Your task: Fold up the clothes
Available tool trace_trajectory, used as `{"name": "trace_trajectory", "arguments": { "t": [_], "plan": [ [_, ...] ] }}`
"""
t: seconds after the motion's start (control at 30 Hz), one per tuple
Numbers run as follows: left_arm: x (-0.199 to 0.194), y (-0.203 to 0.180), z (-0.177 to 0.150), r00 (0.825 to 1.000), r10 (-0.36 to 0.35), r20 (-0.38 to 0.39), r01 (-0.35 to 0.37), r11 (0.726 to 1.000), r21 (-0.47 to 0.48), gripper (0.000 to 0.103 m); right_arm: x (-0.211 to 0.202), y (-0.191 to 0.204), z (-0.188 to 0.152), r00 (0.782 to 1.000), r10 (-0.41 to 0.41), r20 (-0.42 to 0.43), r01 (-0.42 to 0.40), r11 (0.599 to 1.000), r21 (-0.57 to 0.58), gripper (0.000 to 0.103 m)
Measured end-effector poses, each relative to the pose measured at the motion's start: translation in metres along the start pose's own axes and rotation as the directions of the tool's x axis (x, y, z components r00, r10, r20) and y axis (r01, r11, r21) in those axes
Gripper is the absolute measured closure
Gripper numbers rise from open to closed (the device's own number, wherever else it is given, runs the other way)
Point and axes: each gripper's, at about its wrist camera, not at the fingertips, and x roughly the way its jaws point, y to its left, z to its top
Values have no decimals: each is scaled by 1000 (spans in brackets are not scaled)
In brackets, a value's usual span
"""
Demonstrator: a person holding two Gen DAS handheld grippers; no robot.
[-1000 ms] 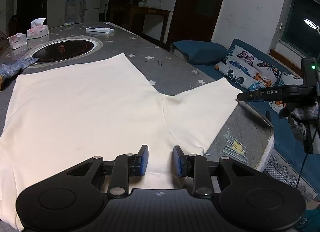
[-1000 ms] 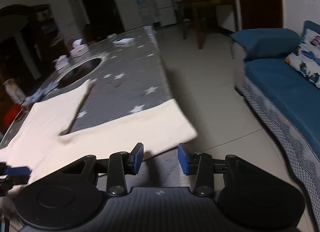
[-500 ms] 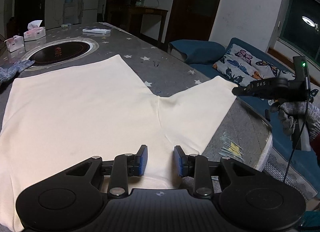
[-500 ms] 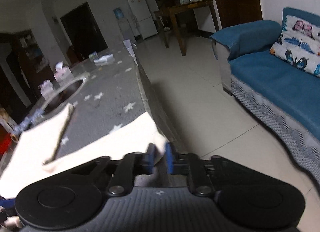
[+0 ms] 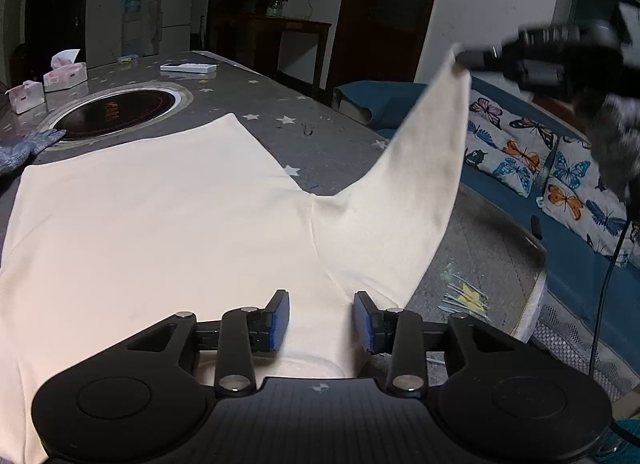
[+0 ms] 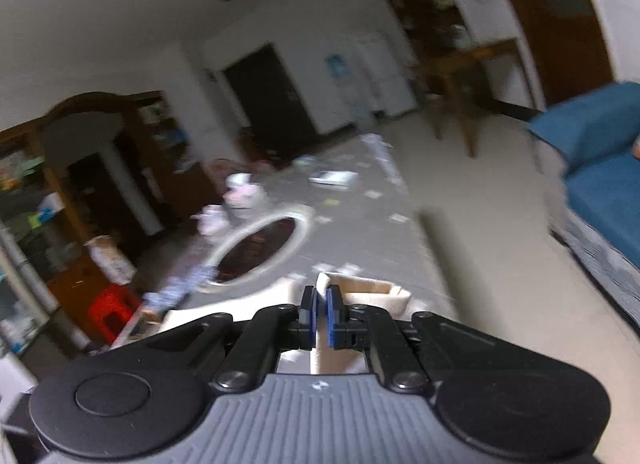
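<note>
A cream shirt (image 5: 160, 215) is spread flat on the grey star-patterned counter (image 5: 332, 143), with its body covering most of the near surface and one sleeve (image 5: 416, 183) lifted off the counter toward the right. The tip of that sleeve is clamped in the right tongs (image 6: 321, 304), whose blue pads are seen pressed together on a fold of cream cloth in the right wrist view; in the left wrist view the same tongs (image 5: 460, 61) are seen blurred, raised above the counter's right edge. The left tongs (image 5: 321, 320) are held low over the near hem of the shirt with their jaws apart, having just been opening, and cloth lies between and below the pads without being pinched. Beyond the shirt, a round dark cooktop (image 5: 112, 113) is set into the counter, and a knitted glove (image 5: 24, 147) lies at its left, touching the shirt's far corner or just beside it. Two tissue boxes (image 5: 64, 73) and a flat white remote (image 5: 188, 67) are placed well apart from the shirt at the far end. To the right of the counter, a blue sofa (image 5: 580, 248) with butterfly cushions (image 5: 520, 151) is seen near the raised sleeve. A black cable (image 5: 604, 284) hangs down over the sofa.
</note>
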Motion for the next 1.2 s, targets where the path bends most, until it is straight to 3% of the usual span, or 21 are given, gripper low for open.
{"name": "trace_trajectory", "arguments": {
  "t": [0.13, 0.27, 0.57, 0.7, 0.8, 0.93, 1.07, 1.2],
  "plan": [
    [-13, 9, -3, 1000, 6, 24, -5, 1000, -29, 61, 17, 46, 16, 992, 128, -20, -129, 989, -67, 99],
    [-30, 20, -9, 998, 35, 49, -32, 998, -58, 60, 44, 97, 21, 970, 234, -69, -241, 961, -136, 99],
    [-61, 52, -34, 990, 126, 56, -115, 980, -165, 59, 112, 189, -21, 892, 366, -266, -424, 881, -210, 99],
    [-69, 60, -40, 987, 150, 59, -136, 972, -192, 58, 126, 208, -41, 854, 393, -342, -474, 857, -200, 93],
    [-73, 64, -42, 985, 161, 57, -146, 968, -204, 57, 126, 212, -46, 854, 381, -353, -471, 854, -219, 93],
    [-79, 68, -47, 985, 166, 52, -152, 966, -207, 57, 116, 196, -38, 877, 324, -356, -428, 862, -271, 92],
    [-88, 69, -46, 982, 176, 73, -157, 965, -210, 57, 108, 168, -47, 903, 160, -399, -330, 854, -402, 90],
    [-90, 74, -41, 976, 199, 84, -177, 960, -217, 57, 104, 144, -74, 898, -3, -440, -252, 817, -520, 90]
  ]
}}
